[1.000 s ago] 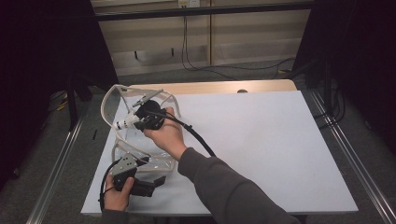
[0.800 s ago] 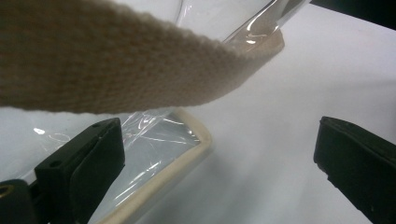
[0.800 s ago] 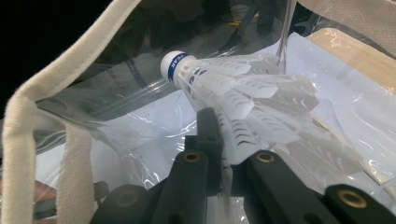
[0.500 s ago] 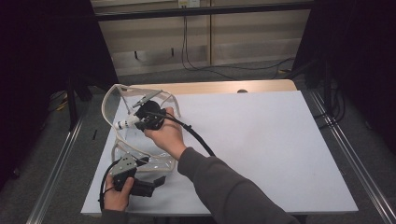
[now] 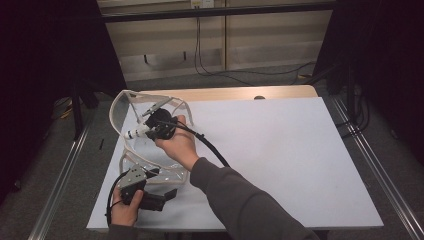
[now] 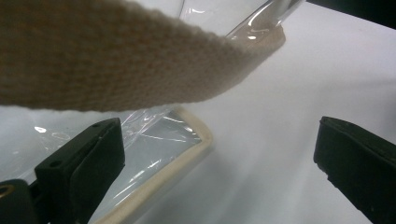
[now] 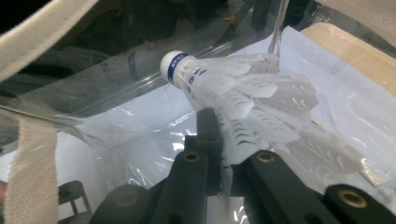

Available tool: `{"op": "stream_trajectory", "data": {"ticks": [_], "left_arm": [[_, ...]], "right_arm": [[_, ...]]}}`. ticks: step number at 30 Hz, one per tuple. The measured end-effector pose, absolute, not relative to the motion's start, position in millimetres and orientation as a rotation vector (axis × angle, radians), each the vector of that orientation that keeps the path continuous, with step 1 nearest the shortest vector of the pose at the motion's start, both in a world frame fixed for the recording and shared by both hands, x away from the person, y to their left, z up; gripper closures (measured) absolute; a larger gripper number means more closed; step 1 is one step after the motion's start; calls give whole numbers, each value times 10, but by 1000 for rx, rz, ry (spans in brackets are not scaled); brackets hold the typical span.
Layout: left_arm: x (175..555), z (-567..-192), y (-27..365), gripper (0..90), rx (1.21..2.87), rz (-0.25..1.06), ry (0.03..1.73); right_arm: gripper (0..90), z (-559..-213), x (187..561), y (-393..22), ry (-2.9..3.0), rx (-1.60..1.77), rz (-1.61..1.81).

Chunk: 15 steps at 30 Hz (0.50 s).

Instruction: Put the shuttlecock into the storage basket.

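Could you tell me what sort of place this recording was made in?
Probably a lab or workshop bench rigged for recording, not a home. A white sheet covers a wooden table, metal rails flank it, black curtains hang around, and loose cables trail over the floor behind.

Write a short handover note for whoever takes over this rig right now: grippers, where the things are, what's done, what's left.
Right gripper: shut on the white shuttlecock, pinching its skirt; the cork tip points into the clear plastic bag.
Left gripper: open, fingers apart near the bag's cream-edged corner, under its woven strap; nothing is gripped.
Things: the bag lies at the left side of the white table, mouth facing the right gripper.
Done: shuttlecock picked up and brought to the bag's opening.
Left: likely push it fully inside, release, withdraw. The left gripper may need to hold the bag steady.
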State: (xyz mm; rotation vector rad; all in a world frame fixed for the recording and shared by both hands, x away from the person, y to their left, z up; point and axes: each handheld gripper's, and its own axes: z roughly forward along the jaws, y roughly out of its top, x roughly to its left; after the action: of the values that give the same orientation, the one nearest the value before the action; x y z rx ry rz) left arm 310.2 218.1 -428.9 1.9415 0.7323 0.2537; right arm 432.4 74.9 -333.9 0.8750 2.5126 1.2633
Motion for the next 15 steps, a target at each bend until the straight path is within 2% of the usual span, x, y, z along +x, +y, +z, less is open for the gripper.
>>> {"op": "stream_trajectory", "data": {"ticks": [15], "left_arm": [[3103, -4296, 2175, 20, 1938, 252, 736]], "right_arm": [[883, -3345, 4306, 767, 2514, 864, 1252]]}}
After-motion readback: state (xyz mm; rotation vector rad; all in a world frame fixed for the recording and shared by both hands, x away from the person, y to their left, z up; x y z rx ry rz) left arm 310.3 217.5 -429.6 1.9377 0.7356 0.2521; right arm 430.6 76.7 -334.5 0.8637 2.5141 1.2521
